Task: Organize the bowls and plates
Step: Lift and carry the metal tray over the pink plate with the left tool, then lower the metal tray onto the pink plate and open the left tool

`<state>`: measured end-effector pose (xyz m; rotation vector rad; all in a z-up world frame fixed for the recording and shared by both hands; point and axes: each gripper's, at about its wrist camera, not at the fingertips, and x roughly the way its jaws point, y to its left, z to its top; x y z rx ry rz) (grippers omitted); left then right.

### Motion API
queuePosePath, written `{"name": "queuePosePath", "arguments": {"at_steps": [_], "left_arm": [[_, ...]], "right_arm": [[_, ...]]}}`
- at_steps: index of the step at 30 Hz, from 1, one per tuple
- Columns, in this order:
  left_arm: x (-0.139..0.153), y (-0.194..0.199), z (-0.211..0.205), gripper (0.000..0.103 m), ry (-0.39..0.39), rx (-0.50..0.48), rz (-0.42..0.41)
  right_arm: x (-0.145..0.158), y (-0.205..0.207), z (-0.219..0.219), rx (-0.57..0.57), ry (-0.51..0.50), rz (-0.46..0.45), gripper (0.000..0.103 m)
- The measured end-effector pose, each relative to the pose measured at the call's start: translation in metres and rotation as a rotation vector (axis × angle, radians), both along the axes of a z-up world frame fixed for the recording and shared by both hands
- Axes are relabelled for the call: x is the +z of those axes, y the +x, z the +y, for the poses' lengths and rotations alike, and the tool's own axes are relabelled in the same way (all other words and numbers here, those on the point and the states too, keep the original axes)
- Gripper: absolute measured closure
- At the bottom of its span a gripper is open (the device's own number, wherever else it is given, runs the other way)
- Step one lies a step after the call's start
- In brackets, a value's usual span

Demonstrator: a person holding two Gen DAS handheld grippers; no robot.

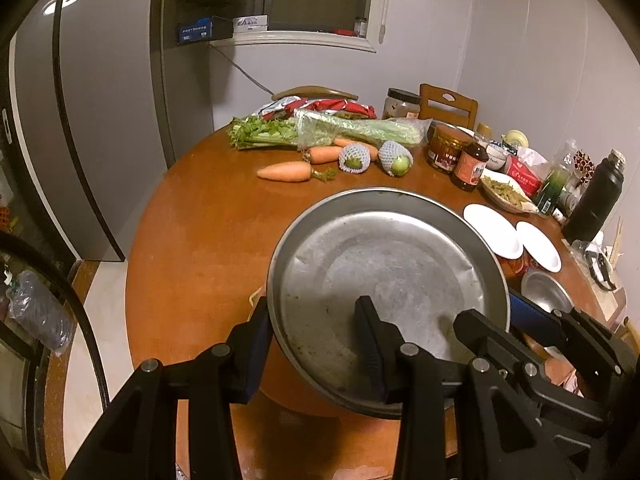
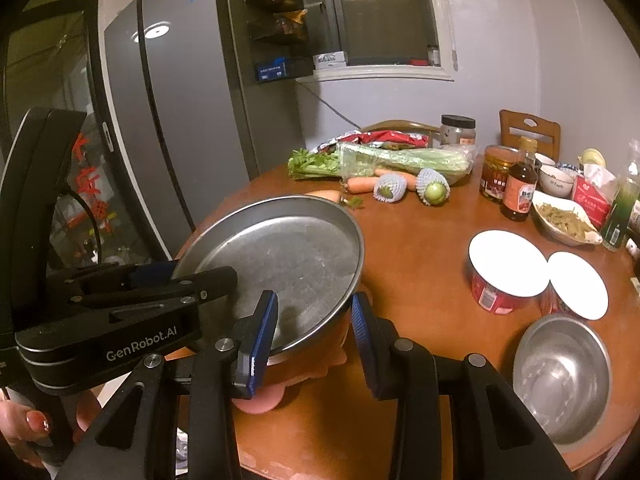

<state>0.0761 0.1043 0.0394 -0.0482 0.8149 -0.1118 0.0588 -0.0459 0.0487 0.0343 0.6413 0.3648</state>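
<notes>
A large round metal pan [image 1: 384,264] [image 2: 280,256] hangs tilted over the near side of the round wooden table [image 1: 208,224] [image 2: 420,264]. My left gripper [image 1: 314,344] is shut on its near rim, one pad inside and one outside; the right wrist view shows that gripper [image 2: 200,276] clamped on the pan's left edge. My right gripper [image 2: 314,332] is shut on the opposite rim, and the left wrist view shows it [image 1: 516,316] at the pan's right side. A small steel bowl [image 2: 560,376] [image 1: 546,290] rests on the table to the right.
Two red tubs with white tops [image 2: 506,262] [image 2: 578,284] stand right of the pan. Behind them sit a dish of greens [image 2: 564,220], sauce bottles [image 2: 520,188] and jars. Carrots [image 1: 286,171] and celery [image 1: 328,130] lie at the back. A grey fridge [image 2: 172,128] is on the left. A hand [image 2: 36,420] holds the left gripper.
</notes>
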Motion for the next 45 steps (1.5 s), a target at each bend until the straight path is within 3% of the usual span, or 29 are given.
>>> {"name": "queuePosePath", "arguments": {"at_steps": [27,45], "left_arm": [[-0.044,-0.003,0.011,0.061,0.015,0.024,0.090],[-0.050,0.011,0.008,0.061,0.034,0.034,0.101]], "right_arm": [[-0.041,0.000,0.014,0.055,-0.027,0.101,0.063],[-0.052,0.013,0.015,0.040,-0.040,0.118,0.063]]}}
